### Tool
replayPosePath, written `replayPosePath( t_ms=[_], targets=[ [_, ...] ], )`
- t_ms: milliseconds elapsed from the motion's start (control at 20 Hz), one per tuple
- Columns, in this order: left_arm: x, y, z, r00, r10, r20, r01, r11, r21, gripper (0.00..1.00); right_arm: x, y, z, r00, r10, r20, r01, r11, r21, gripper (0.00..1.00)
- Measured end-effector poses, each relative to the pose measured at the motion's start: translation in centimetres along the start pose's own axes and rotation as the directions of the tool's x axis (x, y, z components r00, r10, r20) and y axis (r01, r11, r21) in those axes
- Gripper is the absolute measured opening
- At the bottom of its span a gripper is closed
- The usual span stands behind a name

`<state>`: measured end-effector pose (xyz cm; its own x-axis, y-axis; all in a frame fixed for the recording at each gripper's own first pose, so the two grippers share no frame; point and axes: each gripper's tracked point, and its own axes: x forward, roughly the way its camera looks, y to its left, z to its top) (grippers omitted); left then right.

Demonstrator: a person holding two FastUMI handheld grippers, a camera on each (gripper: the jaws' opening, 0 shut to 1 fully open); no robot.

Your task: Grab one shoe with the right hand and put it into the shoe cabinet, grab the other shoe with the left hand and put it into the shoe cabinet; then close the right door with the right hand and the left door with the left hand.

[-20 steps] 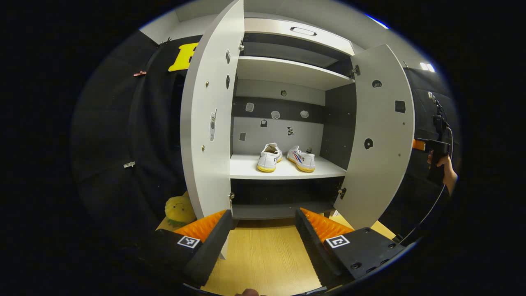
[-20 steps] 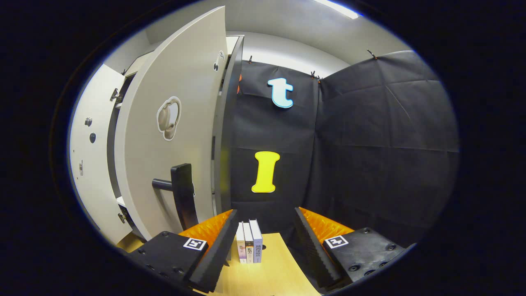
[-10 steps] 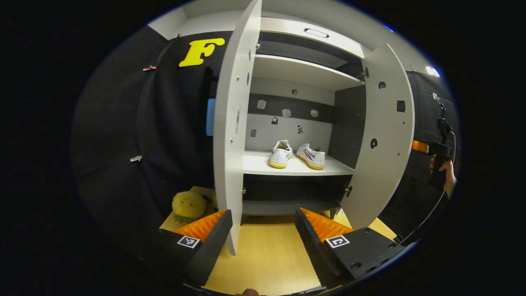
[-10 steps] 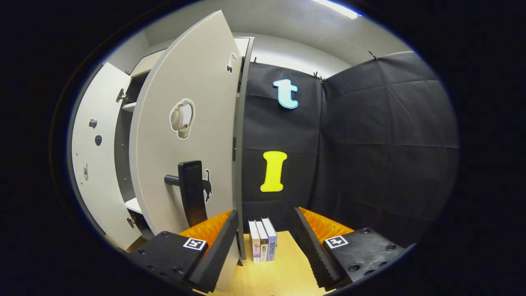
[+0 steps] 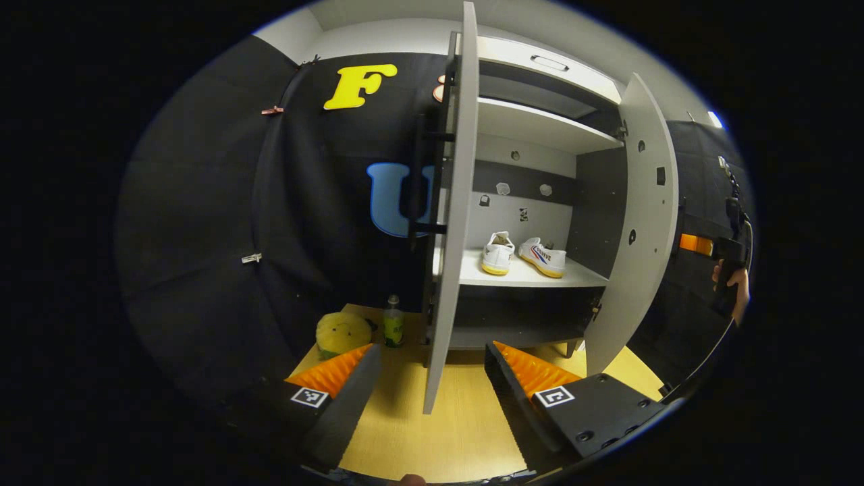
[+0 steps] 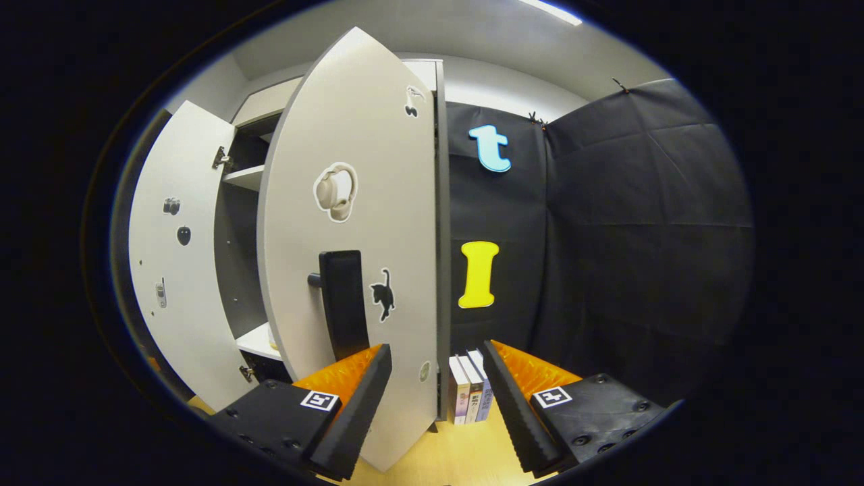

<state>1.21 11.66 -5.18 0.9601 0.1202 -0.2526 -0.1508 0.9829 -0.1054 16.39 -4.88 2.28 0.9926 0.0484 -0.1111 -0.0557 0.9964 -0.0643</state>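
Two white shoes (image 5: 523,252) sit side by side on the cabinet (image 5: 540,128) shelf, doors ajar. Left gripper (image 5: 432,378) and right gripper (image 6: 435,378) spread, empty.

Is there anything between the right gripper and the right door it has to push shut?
Nothing visible. The right gripper is open just in front of the right door, whose black handle sits above its left finger.

The left door (image 5: 451,202) stands edge-on before the left tool (image 5: 428,391), whose wide-spread fingers straddle it. Open shelf room lies between the doors. The right door (image 6: 358,236) fronts the right tool (image 6: 432,398); books (image 6: 467,397) stand beyond.
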Motion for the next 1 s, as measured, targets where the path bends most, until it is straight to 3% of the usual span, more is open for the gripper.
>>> replayPosePath(
  t_ms=[150, 400, 650, 1000],
  targets=[
    [-0.7, 1.9, 0.1, 1.0, 0.022, 0.002, -0.022, 1.0, -0.007, 0.95, -0.1, 3.8, -0.7, 0.999, 0.048, -0.013, -0.048, 0.999, 0.01, 0.94],
    [-1.0, 5.2, 1.1, 0.998, 0.06, 0.012, -0.059, 0.998, -0.011, 0.95, -1.6, 7.4, -1.5, 0.998, 0.062, -0.017, -0.062, 0.998, 0.013, 0.98],
    [1.3, 9.7, 4.9, 0.991, 0.12, 0.056, -0.121, 0.992, 0.024, 0.95, -5.1, 8.7, -4.6, 0.997, 0.04, -0.07, -0.037, 0.999, 0.034, 0.98],
    [6.1, 10.7, 13.7, 0.985, 0.067, 0.161, -0.072, 0.997, 0.026, 0.95, -10.3, 8.8, -10.8, 0.979, -0.002, -0.206, 0.02, 0.996, 0.081, 0.98]
  ],
)
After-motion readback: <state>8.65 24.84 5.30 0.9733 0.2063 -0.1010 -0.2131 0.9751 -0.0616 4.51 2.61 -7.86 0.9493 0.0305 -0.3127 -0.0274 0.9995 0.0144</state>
